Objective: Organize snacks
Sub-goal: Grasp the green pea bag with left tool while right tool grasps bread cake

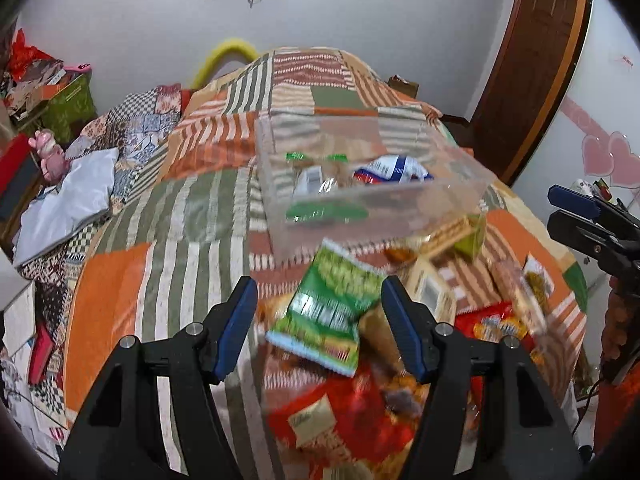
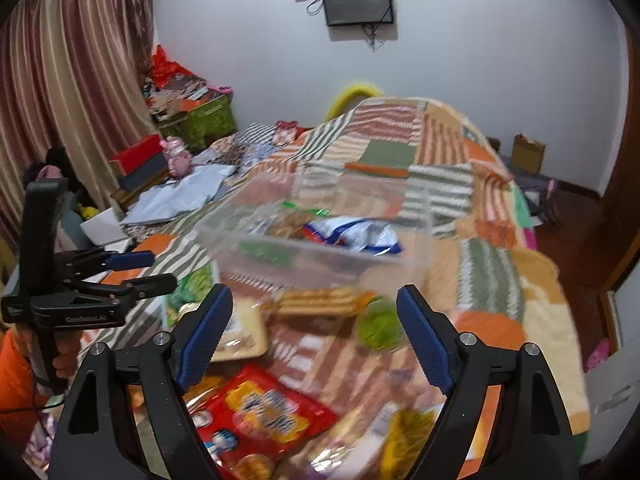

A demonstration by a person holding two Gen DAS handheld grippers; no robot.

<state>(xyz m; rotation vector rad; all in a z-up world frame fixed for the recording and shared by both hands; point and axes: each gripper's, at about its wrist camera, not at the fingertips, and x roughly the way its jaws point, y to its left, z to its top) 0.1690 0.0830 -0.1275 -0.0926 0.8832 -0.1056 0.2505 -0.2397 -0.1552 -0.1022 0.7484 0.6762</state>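
Bed cover: patchwork of orange, olive-green, cream stripes, brown zigzag patches. Clear box: see-through, holding blue-white packet and green-ended wrappers. Green snack bag: green, pale blue edge. Red packet: red with yellow print. Left tool, right tool: black frames, blue pads. Curtain: maroon-beige stripes. Wall: white. Pink figurine near bed's far left edge.

black two-finger left gripper and right gripper, each with ribbed blue pads and silver screw heads; white lettering along one black frame; orange sleeve beside a thin dark cable.
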